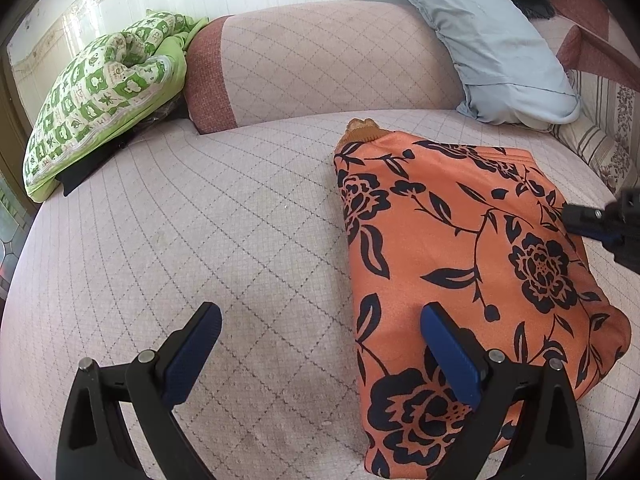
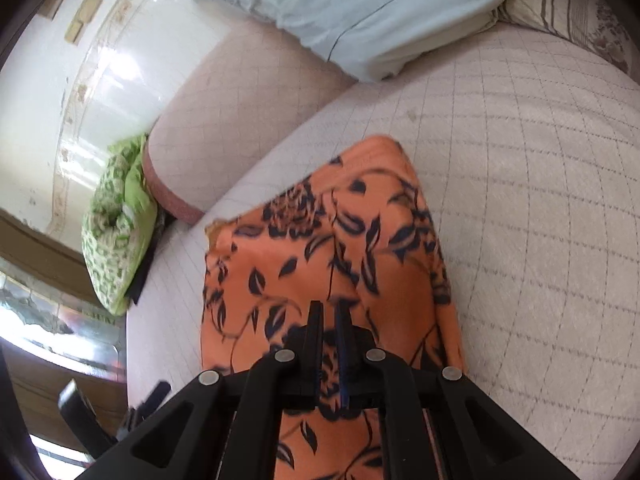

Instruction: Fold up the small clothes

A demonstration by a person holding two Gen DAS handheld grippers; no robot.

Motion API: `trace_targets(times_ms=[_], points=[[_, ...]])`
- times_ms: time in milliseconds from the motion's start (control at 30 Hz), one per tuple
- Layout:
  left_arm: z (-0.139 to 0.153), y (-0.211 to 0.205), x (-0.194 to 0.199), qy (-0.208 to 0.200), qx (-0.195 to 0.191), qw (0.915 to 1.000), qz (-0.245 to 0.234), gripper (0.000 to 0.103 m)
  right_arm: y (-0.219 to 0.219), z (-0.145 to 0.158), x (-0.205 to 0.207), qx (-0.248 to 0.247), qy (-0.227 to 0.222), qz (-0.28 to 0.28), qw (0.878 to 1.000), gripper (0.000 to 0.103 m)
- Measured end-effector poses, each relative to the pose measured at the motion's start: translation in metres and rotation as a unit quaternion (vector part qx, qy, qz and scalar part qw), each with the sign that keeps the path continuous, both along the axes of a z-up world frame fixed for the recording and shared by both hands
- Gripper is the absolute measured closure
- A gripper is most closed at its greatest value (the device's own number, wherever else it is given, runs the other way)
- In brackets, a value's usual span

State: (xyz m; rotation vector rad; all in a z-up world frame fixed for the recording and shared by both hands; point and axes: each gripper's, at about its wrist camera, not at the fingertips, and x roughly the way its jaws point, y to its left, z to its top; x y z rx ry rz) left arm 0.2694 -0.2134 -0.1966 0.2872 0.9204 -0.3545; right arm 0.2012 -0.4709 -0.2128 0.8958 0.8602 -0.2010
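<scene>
An orange garment with a black flower print point(image 1: 460, 264) lies folded into a long block on the quilted sofa seat point(image 1: 200, 240), a brown collar at its far end. My left gripper point(image 1: 320, 320) is open and empty, low over the seat; its right finger point(image 1: 448, 344) is over the garment's near left edge. My right gripper point(image 2: 330, 312) is over the garment point(image 2: 320, 248), its jaws nearly together; I cannot see cloth between them. Its tip also shows in the left wrist view point(image 1: 588, 220) at the garment's right edge.
A green patterned quilt point(image 1: 100, 96) lies at the sofa's far left corner. A pale blue pillow point(image 1: 492, 40) leans at the back right against the backrest point(image 1: 320, 64). A striped floral cushion point(image 1: 608, 136) sits at the far right.
</scene>
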Motion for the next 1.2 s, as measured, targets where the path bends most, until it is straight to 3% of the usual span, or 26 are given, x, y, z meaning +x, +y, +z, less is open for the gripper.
trace_targets(times_ms=[133, 233, 367, 567, 667, 833, 1033, 1167, 1200], points=[[-0.003, -0.001, 0.001, 0.004, -0.001, 1.0000, -0.001, 0.003, -0.011, -0.025, 0.018, 0.006, 0.036, -0.011, 0.999, 0.096], [-0.006, -0.003, 0.002, 0.005, 0.003, 1.0000, -0.003, 0.003, -0.015, -0.031, 0.018, 0.019, 0.026, -0.018, 0.999, 0.096], [-0.005, -0.002, 0.004, 0.010, -0.002, 0.9999, 0.003, 0.003, -0.016, -0.019, 0.012, 0.021, 0.025, -0.015, 0.999, 0.096], [0.002, -0.001, 0.000, 0.012, -0.012, 0.9999, 0.004, 0.003, 0.005, 0.021, -0.013, -0.013, -0.032, -0.004, 0.999, 0.094], [0.004, 0.001, -0.001, 0.016, -0.007, 0.9998, 0.009, 0.003, 0.016, 0.035, -0.026, -0.035, -0.035, 0.007, 0.999, 0.094], [0.011, 0.009, -0.003, 0.028, -0.027, 0.9992, 0.009, 0.003, 0.018, 0.038, -0.054, -0.030, -0.020, 0.002, 0.999, 0.094], [0.006, 0.004, -0.007, 0.051, -0.035, 0.9979, -0.017, 0.003, 0.018, 0.012, -0.083, 0.025, 0.004, 0.002, 1.000, 0.094], [-0.021, -0.007, -0.005, 0.108, -0.018, 0.9932, -0.039, 0.003, 0.026, -0.020, -0.069, 0.031, 0.070, 0.029, 0.997, 0.089], [-0.023, -0.006, -0.004, 0.109, -0.025, 0.9931, -0.035, 0.002, 0.027, -0.024, -0.067, 0.030, 0.066, 0.029, 0.997, 0.089]])
